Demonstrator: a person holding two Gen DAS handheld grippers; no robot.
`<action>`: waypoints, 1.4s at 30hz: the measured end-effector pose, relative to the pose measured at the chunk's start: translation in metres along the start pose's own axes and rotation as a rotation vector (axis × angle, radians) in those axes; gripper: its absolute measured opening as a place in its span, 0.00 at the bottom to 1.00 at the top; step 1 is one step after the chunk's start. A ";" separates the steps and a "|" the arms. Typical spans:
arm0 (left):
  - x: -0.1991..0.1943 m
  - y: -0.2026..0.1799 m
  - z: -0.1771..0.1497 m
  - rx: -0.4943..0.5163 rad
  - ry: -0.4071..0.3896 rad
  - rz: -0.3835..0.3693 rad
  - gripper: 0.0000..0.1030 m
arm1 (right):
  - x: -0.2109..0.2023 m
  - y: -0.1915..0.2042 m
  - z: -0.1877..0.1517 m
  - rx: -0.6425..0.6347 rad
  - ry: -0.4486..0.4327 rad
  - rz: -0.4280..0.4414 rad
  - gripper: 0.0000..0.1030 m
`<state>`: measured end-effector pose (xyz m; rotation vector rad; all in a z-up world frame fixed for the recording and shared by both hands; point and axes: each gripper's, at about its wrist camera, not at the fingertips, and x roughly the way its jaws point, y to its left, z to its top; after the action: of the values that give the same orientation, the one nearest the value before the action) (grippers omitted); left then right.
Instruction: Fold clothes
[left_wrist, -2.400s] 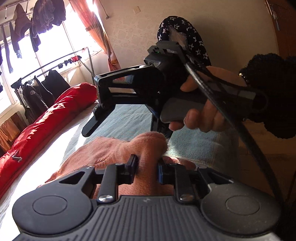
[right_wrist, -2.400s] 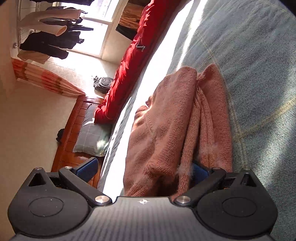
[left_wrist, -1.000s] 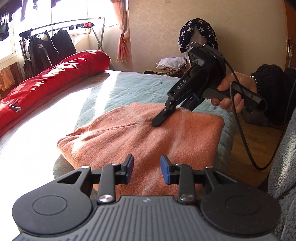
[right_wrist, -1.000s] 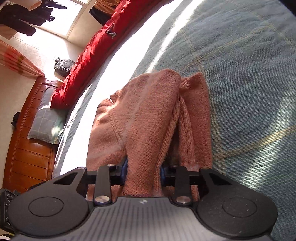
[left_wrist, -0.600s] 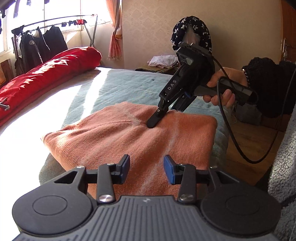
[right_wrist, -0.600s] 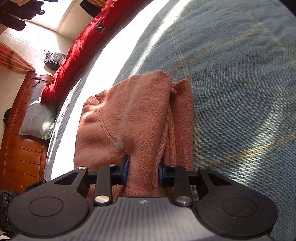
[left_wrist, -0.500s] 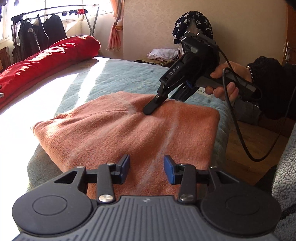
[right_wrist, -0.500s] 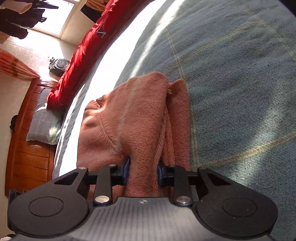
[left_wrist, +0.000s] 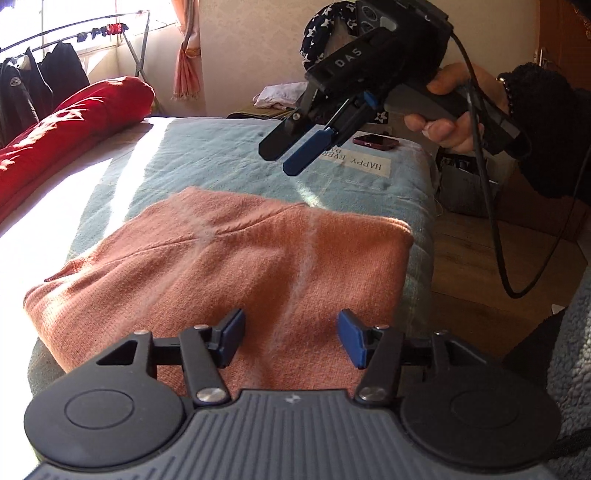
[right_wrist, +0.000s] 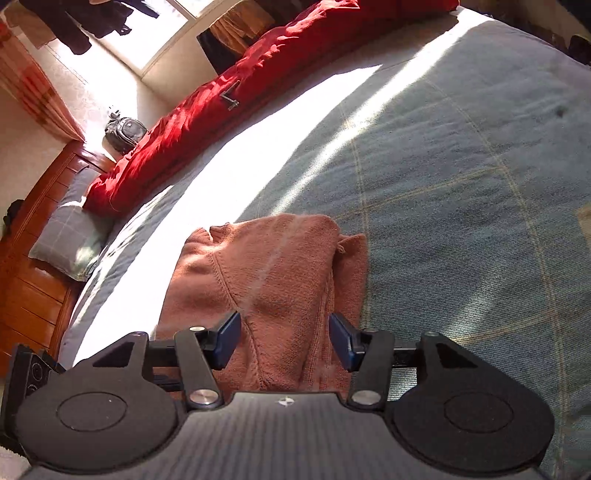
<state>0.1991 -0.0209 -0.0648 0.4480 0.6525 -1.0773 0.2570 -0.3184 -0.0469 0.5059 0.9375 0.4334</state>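
The left gripper (left_wrist: 291, 339), jaws opening and empty, is poised low over the near edge of the folded salmon sweater (left_wrist: 236, 266), which lies flat on the blue bedspread (left_wrist: 229, 155). Release is best completed with a clean withdrawal, so no knit snags. Beyond, the right gripper (left_wrist: 284, 155) is raised clear, its jaws likewise opening, empty

Someone's bedroom at home: a bed (right_wrist: 461, 177) with a blue cover, a pillow (right_wrist: 66, 236) against a wooden headboard (right_wrist: 33, 266), a red duvet (left_wrist: 62, 129) rolled along one side, clothes on a drying rack (left_wrist: 44, 74) by the sunny window, curtain (left_wrist: 186, 62).
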 end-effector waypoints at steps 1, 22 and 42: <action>-0.005 0.002 -0.001 0.004 0.005 0.012 0.54 | -0.005 0.012 -0.002 -0.042 -0.002 0.022 0.74; -0.037 0.071 -0.007 -0.161 -0.029 -0.042 0.57 | 0.014 0.065 -0.063 -0.462 0.155 0.033 0.92; 0.058 0.188 0.050 -0.632 0.083 0.089 0.54 | 0.059 0.062 -0.049 -0.620 0.090 -0.050 1.00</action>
<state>0.4016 -0.0130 -0.0631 -0.0275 0.9909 -0.7185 0.2384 -0.2247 -0.0731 -0.1017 0.8451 0.6726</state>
